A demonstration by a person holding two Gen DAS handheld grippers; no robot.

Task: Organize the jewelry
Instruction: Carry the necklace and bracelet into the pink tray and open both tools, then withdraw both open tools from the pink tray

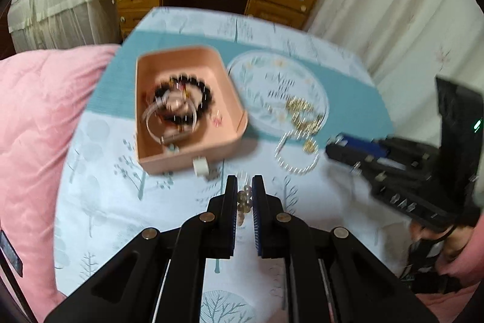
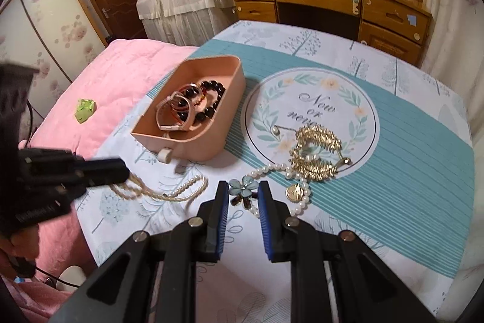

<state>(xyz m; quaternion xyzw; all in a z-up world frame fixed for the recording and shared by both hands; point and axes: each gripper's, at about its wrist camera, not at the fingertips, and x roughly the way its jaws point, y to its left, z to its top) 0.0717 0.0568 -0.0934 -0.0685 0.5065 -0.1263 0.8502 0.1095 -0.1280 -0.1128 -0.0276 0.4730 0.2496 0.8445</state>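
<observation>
My left gripper [image 1: 244,186] is clamped on a pale beaded strand [image 1: 244,200]; my right gripper [image 2: 243,192] pinches a blue flower-shaped clip [image 2: 242,186], both above the tree-print sheet [image 2: 393,202], near the pink rectangular tray [image 2: 211,141].

A tray [image 2: 211,147] sits on the bed [image 2: 408,202], left of the round printed patch [image 2: 348,99] of the cover. In the tray lie a bead bracelet [image 2: 211,99] and a watch [image 2: 175,114], overlapping. A chain heap [image 2: 317,153] lies on the near right part of the patch, with a pearl strand [image 2: 299,196] trailing off it toward the near side. Left of that strand, before the tray, lies a twisted necklace [image 2: 169,189]. A quilt [image 2: 121,80] lies left of the tray, a desk [image 2: 332,2] behind the bed.
</observation>
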